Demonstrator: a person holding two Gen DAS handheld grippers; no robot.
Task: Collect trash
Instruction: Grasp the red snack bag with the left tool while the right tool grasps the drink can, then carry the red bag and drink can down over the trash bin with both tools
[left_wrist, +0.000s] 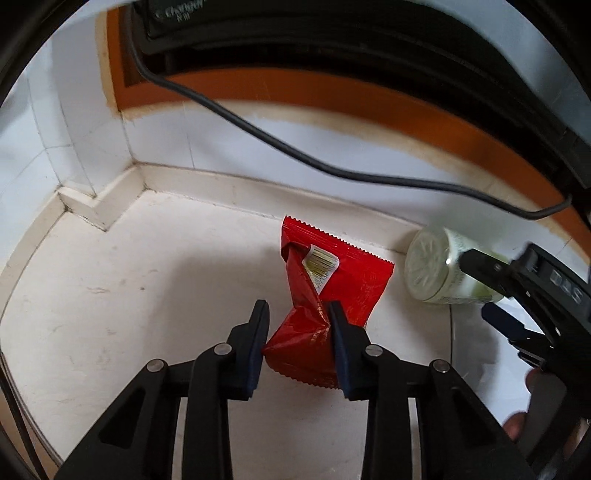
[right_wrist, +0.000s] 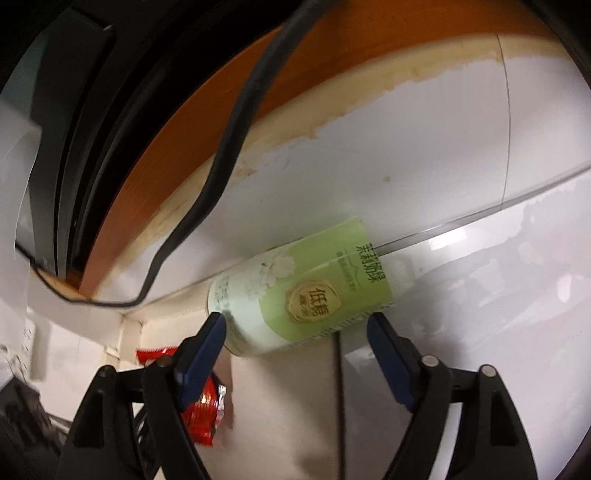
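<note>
The left gripper (left_wrist: 297, 314) has its jaws closed on the crumpled near end of a red wrapper (left_wrist: 332, 280) lying on the pale floor (left_wrist: 147, 295). To the right, the right gripper (right_wrist: 295, 319) stands wide open, one fingertip (right_wrist: 218, 319) touching a green-labelled bottle (right_wrist: 306, 291). The bottle lies on its side against the far white wall (right_wrist: 406, 166). A black cable (left_wrist: 295, 147) hangs farther back.

Black cable (left_wrist: 229, 110) sags across white tiled wall (left_wrist: 166, 144); orange wood trim (left_wrist: 295, 94) above; pale floor (left_wrist: 110, 314) below.
</note>
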